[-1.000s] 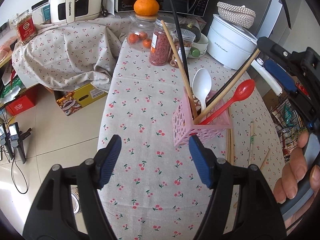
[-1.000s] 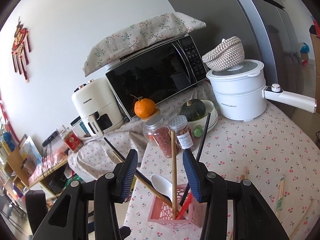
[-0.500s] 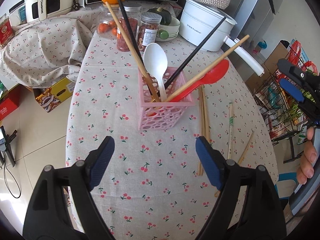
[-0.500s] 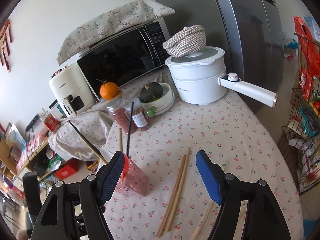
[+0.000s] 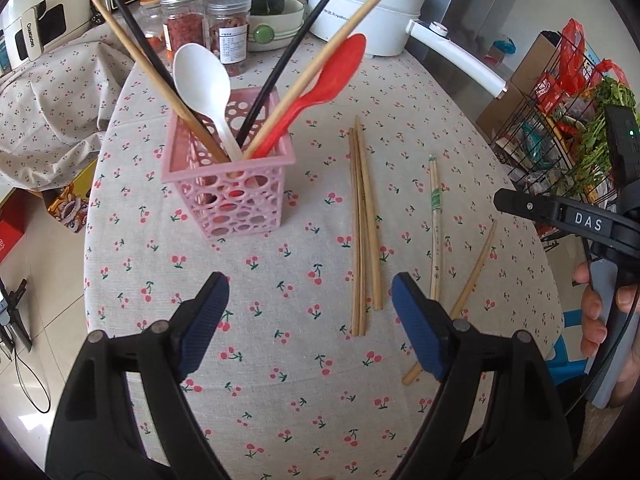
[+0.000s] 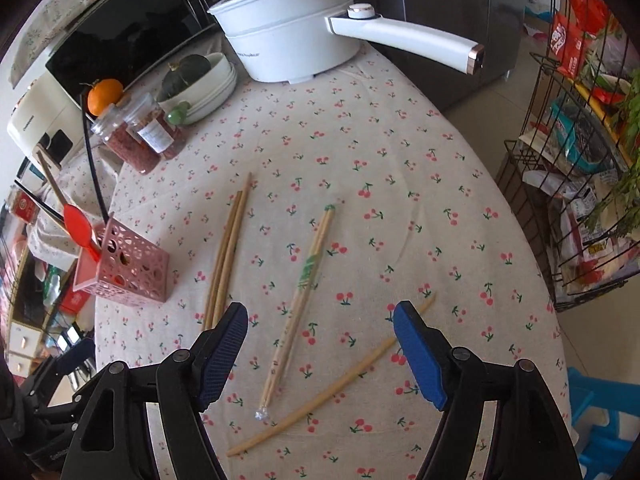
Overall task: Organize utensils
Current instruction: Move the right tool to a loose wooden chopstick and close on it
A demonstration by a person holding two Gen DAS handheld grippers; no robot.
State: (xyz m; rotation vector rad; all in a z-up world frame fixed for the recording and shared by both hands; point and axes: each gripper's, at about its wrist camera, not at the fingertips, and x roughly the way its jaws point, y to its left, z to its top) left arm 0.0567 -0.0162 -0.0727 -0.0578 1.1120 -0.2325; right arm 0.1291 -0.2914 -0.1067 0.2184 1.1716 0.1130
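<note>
**Loose chopsticks lie under the right tool; holder stands toward the left edge**

Right tool (image 6: 318, 344): released, jaws wide, holding nothing. It hovers above the near right part of the table. Directly below and between its blue pads lie two items: a single pale bamboo chopstick (image 6: 332, 380), running diagonally from near-left to far-right, and a paper-banded pair of disposable wooden chopsticks (image 6: 298, 304), whose long axis runs away from the tool, leaning slightly right. The two do not appear to touch; the pair's near tip ends just short of the single stick.

Left tool (image 5: 310, 320): released, jaws wide, empty. It hovers over the near middle of the table. A trio of plain wooden chopsticks (image 5: 362, 232) lies lengthwise just ahead of it, closer to its right pad.

Judgement: the right tool is nearer the banded pair and the single stick; either calls for a pinch across the stick's short axis, so the wrist must square to the chosen stick.

Beyond, toward the left edge, a pink perforated plastic holder (image 5: 228, 196) stands upright, already carrying a white plastic spoon (image 5: 202, 80), a red plastic spoon (image 5: 332, 76) and several black and wooden chopsticks.

Surface: cherry-print tablecloth (image 6: 400, 160), flat. At the far edge stand a white electric pot (image 6: 288, 36), lidded jars and a microwave. A wire rack stands off the right edge.
</note>
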